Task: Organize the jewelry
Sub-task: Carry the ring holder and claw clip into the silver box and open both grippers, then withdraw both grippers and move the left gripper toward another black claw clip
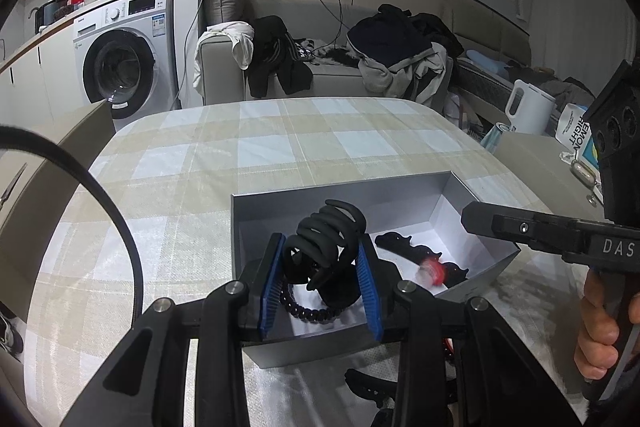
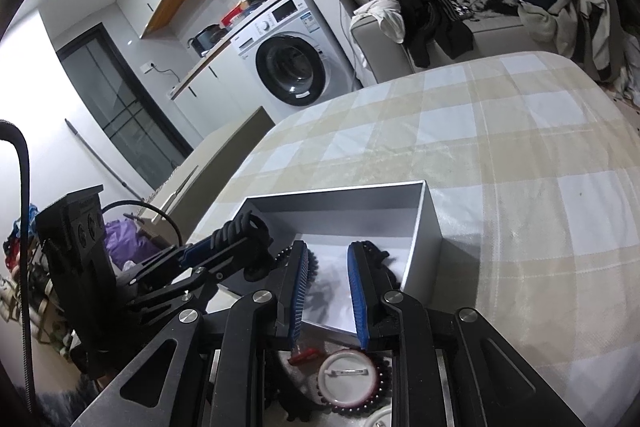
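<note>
My left gripper [image 1: 320, 267] is shut on a black claw hair clip [image 1: 326, 241] and holds it over the near left part of an open grey box [image 1: 344, 193]. A black bead bracelet [image 1: 310, 311] and another black hair clip [image 1: 404, 247] with a red bit lie inside the box. My right gripper [image 2: 328, 275] is open and empty, hovering over the box's near edge [image 2: 424, 227]. Below it on the table lie a white round pin badge [image 2: 346, 375], a dark bead bracelet [image 2: 378, 393] and a small red piece [image 2: 304, 355]. The left gripper with its clip [image 2: 240, 231] shows in the right wrist view.
The box stands on a table with a checked cloth [image 1: 280, 147]. More black clips [image 1: 368, 387] lie on the cloth in front of the box. Behind are a washing machine [image 1: 120, 59], a sofa with clothes [image 1: 380, 47] and a white kettle [image 1: 528, 107].
</note>
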A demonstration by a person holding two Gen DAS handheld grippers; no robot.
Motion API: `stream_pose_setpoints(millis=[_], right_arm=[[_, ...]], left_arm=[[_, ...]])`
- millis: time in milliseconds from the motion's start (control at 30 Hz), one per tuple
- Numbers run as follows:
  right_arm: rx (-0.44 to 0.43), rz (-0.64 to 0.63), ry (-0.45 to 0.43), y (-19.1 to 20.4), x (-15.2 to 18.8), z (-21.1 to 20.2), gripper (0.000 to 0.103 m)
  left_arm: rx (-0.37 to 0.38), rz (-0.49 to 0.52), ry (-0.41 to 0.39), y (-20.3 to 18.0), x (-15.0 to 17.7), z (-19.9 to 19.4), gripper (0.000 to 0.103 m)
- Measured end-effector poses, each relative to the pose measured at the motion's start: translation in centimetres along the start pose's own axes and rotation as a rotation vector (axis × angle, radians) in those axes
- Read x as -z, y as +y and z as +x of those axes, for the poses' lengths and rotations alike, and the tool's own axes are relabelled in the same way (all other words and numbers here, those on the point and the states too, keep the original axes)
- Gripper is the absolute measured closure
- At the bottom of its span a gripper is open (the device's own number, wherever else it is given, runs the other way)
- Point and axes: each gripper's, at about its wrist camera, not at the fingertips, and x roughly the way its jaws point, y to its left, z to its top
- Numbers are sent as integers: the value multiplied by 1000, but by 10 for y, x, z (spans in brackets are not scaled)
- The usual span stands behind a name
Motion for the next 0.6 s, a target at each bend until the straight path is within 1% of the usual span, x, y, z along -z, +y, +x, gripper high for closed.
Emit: stream_pose_setpoints(millis=[133,200,267,300,333,367,400,433,467,500,533,567,600], right_arm=[[30,2,-19,2,0,-7,81],[42,-4,-33,4,1,-14,76],[53,-16,-44,6,3,-22,63],[55,-15,-46,6,4,-26,61],[57,-7,-46,6,5,-30,58],[64,-2,-49,5,6,-33,54],[71,3,-53,4,7,-36,40],[80,9,-57,4,9,-40,27],[87,13,-61,3,10,-44,16],[93,10,-59,3,12,-46,10],[100,5,-56,4,13,-49,0],[117,-14,-58,6,16,-52,0],[132,-32,-64,8,18,-55,0]], left_arm=[[17,-7,-2,1,0,-4,74],[22,-4,-4,1,0,-8,68],[26,-5,-21,1,1,-14,48],[35,-8,-31,1,3,-19,42],[41,-11,-34,1,4,-22,34],[45,-14,-36,0,5,-24,28],[47,-15,-39,0,6,-26,25],[43,-18,-43,0,7,-30,20],[38,-20,-49,0,8,-33,15],[31,-21,-58,0,10,-38,13],[21,-25,-70,0,11,-42,7],[9,-29,-84,0,12,-45,2],[-3,-32,-106,0,14,-49,1]])
